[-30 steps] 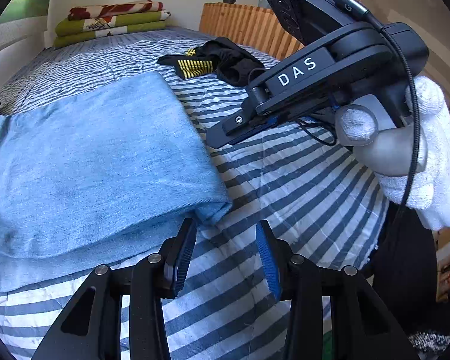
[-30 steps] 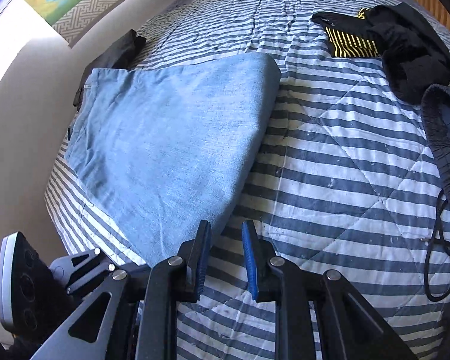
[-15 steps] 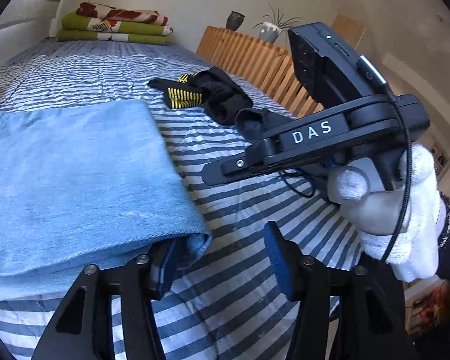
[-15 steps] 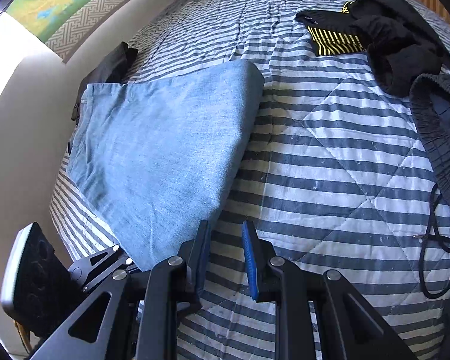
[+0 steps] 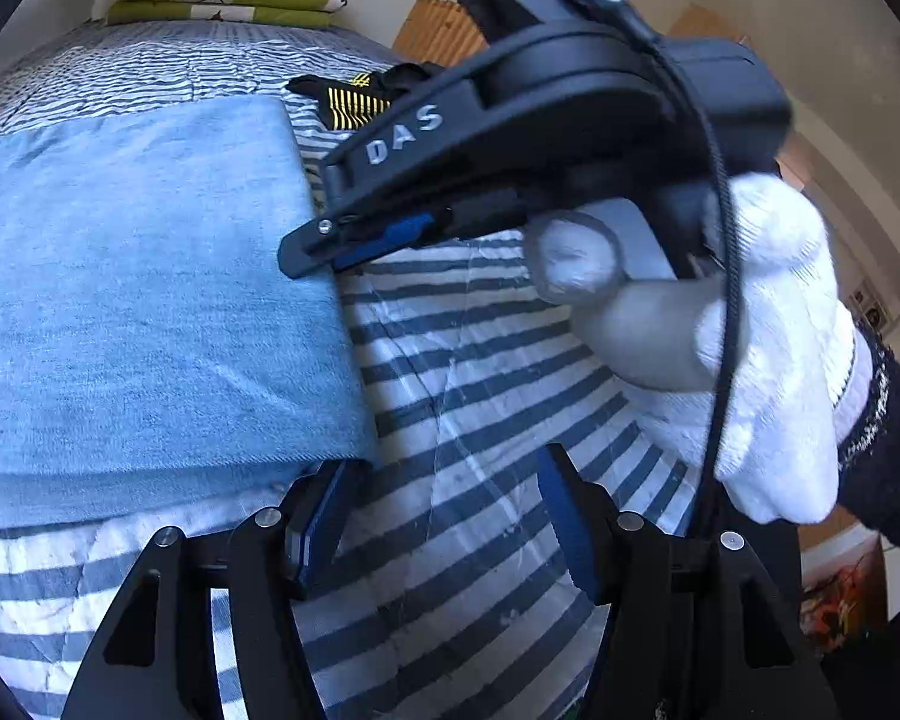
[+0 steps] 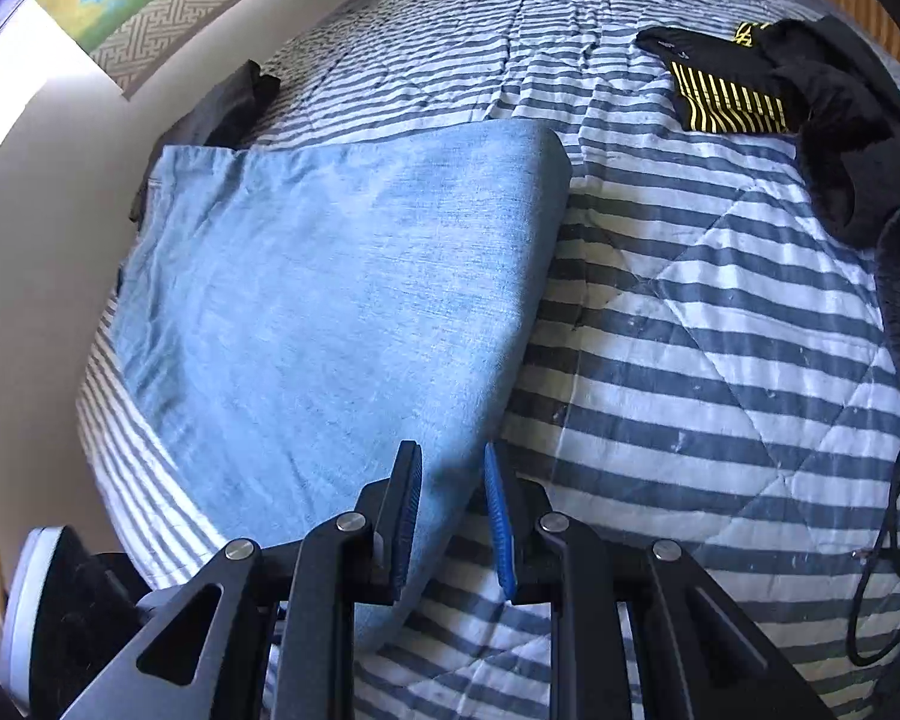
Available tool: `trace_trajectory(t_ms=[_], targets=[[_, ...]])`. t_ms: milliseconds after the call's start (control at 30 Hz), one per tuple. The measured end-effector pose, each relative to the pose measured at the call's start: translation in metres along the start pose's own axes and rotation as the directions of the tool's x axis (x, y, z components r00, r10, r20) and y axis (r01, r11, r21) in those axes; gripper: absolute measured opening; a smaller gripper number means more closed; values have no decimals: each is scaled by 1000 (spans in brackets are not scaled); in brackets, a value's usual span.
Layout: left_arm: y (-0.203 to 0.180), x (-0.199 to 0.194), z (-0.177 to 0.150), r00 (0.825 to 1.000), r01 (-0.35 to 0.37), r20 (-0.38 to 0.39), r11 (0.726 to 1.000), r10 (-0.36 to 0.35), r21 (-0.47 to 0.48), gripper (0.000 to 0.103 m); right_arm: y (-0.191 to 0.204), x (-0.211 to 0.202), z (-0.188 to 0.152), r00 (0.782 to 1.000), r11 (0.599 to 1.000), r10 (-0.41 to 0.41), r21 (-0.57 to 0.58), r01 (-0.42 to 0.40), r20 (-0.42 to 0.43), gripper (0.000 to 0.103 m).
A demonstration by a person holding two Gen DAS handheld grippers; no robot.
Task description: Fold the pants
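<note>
Pants (image 6: 342, 300) folded on bed, edge between right tool (image 6: 450, 516) jaws, left tool (image 5: 444, 516) beside corner

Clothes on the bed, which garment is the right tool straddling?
The light blue pants. The right tool has its fingers either side of their near folded edge; the black garment with yellow stripes lies far off, untouched.

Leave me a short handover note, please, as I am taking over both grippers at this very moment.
Left gripper: jaws wide open, one finger at the near corner of the blue pants, nothing gripped.
Right gripper: jaws open, astride the pants' folded edge, not yet closed.
Pants lie flat and already folded on the striped quilt; black clothes lie beyond them.
Left to do: close on the edge and make the next fold.
</note>
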State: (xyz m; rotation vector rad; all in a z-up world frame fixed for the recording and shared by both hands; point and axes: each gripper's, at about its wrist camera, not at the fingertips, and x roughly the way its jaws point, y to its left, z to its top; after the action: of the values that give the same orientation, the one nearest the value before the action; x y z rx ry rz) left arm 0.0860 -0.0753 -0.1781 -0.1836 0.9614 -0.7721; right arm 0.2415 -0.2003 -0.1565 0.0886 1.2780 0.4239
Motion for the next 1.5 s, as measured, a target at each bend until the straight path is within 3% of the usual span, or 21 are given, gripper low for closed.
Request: trace_trajectory(t_ms=[67, 100, 200, 267, 333, 400, 467, 600, 767, 833, 900, 967, 1067, 1167, 1267, 1300, 1367, 1400, 1467, 1500], targets=[[-7, -2, -10, 993, 85, -77, 996, -84, 5, 58, -4, 12, 2, 1000, 1000, -9, 0, 9, -30, 20], [-14, -10, -13, 994, 75, -78, 996, -72, 38, 56, -7, 15, 2, 999, 1000, -6, 3, 6, -38, 20], [-23, -42, -6, 1000, -24, 16, 993, 22, 119, 56, -19, 9, 3, 999, 999, 23, 27, -22, -33, 20], [-20, -53, 12, 991, -113, 88, 985, 102, 130, 57, -29, -3, 4, 999, 997, 51, 52, -50, -3, 20], [-13, -48, 31, 983, -164, 102, 979, 152, 121, 63, -39, -11, 8, 997, 993, 70, 92, -72, 20, 22], [-13, -32, 43, 981, -192, 71, 970, 183, 152, 67, -49, -17, 15, 996, 989, 77, 124, -82, 43, 22], [-18, -13, 50, 966, -257, 29, 940, 258, 223, 67, -59, -20, 25, 994, 982, 91, 160, -100, 63, 25], [-25, 5, 39, 957, -268, -33, 918, 290, 291, 67, -71, -22, 50, 987, 969, 135, 194, -149, 84, 35], [-18, 11, 33, 958, -271, -30, 933, 286, 237, 67, -64, 10, 81, 982, 962, 185, 197, -188, 31, 37], [-17, 18, 27, 953, -282, -41, 926, 301, 253, 69, -61, 26, 83, 979, 958, 205, 207, -200, -4, 37], [-19, 28, 22, 942, -309, -37, 905, 333, 291, 70, -61, 36, 85, 975, 952, 222, 221, -213, -17, 36], [-22, 35, 18, 934, -330, -28, 888, 357, 321, 71, -67, 40, 87, 970, 941, 242, 248, -232, -11, 29], [-18, 36, 19, 941, -312, -29, 897, 337, 313, 71, -73, 41, 89, 962, 922, 274, 284, -262, -4, 21], [-16, 39, 19, 934, -330, -19, 881, 357, 339, 66, -69, 36, 90, 962, 928, 274, 264, -264, -2, 14], [-12, 39, 23, 927, -355, 0, 878, 375, 319, 49, -63, 32, 93, 962, 928, 272, 263, -263, -1, 9], [-8, 36, 26, 921, -373, 7, 879, 388, 298, 33, -60, 30, 94, 964, 930, 267, 261, -258, 0, 8], [2, 29, 33, 934, -347, 9, 905, 356, 244, 31, -56, 26, 97, 964, 931, 265, 262, -256, 2, 7], [2, 25, 34, 934, -353, 31, 904, 356, 240, 31, -54, 23, 97, 964, 929, 267, 267, -258, 4, 7], [-10, 24, 33, 909, -414, 83, 865, 408, 284, 33, -54, 19, 101, 960, 917, 281, 292, -271, 8, 6], [-17, 25, 32, 893, -448, 108, 840, 437, 306, 41, -52, 16, 103, 958, 913, 287, 300, -277, 12, 6]])
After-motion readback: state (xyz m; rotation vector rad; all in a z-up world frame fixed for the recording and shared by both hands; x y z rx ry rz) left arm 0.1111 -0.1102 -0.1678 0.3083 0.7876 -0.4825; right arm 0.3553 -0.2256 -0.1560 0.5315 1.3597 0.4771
